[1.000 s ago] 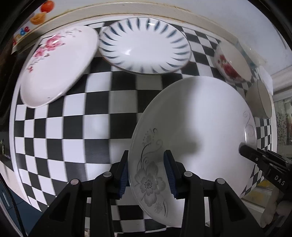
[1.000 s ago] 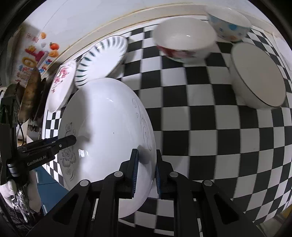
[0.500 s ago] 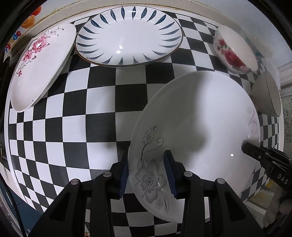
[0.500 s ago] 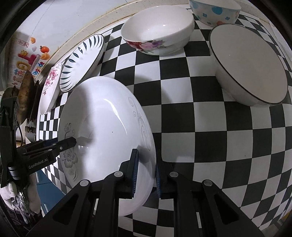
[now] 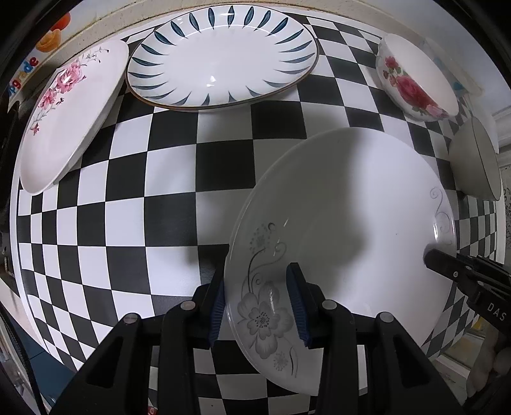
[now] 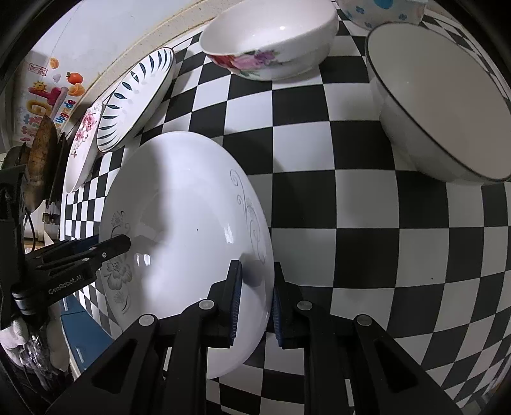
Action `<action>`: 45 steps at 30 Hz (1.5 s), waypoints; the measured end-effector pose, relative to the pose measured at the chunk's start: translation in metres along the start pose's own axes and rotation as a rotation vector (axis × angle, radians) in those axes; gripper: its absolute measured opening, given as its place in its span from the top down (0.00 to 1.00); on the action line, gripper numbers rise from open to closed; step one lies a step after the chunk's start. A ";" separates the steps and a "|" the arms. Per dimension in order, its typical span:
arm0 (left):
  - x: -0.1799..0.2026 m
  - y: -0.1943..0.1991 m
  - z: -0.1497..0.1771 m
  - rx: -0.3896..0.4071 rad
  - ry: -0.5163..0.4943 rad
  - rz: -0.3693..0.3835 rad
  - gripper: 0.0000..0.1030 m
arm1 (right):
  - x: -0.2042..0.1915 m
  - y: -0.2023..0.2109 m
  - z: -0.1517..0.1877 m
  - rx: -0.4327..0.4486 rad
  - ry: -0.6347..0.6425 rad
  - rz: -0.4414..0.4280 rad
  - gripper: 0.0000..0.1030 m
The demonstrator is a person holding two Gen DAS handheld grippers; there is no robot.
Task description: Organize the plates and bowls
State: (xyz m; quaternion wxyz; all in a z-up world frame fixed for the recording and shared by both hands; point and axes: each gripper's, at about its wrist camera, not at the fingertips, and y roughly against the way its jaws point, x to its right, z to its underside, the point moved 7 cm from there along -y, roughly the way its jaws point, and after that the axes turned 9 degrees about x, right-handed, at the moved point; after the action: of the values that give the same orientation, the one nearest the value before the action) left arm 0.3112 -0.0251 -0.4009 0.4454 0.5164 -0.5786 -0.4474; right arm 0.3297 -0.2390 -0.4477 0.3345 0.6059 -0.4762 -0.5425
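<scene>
I am holding one large white plate with a grey flower print (image 5: pixel 345 223) between both claws, above the black-and-white chequered surface (image 5: pixel 127 207). My left gripper (image 5: pixel 258 303) is pinching the plate's rim at the grey flower, its blue pads (image 5: pixel 295 300) sitting one on each face of the rim. My right gripper (image 6: pixel 254 297) is pinching the opposite edge, beside the grey scroll print, with its jaws nearly together on the thin rim. In each wrist view the other claw is showing at the far side of the plate, its tip lying on the rim. Along the far edge of the surface a blue-leaf plate (image 5: pixel 220 60) is resting, and a pink-blossom plate (image 5: pixel 64 118) is lying just beside it on its left. To the right I am seeing a rose-patterned bowl (image 6: pixel 271 35), a plain white bowl with a dark rim line (image 6: pixel 437 108) near it, and part of a blue-spotted bowl (image 6: pixel 380 9) behind them. All three bowls are standing apart from the held plate.
</scene>
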 end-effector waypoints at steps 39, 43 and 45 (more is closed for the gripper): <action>-0.275 -0.017 -0.070 0.109 0.669 0.104 0.62 | -0.342 -0.196 -0.243 -0.215 0.488 -0.051 0.72; -0.279 -0.015 -0.071 0.121 0.653 0.063 0.69 | -0.347 -0.203 -0.241 -0.225 0.509 -0.078 0.77; -0.278 -0.018 -0.075 0.121 0.646 0.056 0.73 | -0.347 -0.201 -0.241 -0.218 0.517 -0.079 0.77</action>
State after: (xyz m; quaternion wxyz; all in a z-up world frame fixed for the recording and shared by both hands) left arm 0.4073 0.2458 -0.4182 0.5865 0.6410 -0.4471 -0.2129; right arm 0.6228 0.1250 -0.4706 0.4867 0.7027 -0.2896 -0.4306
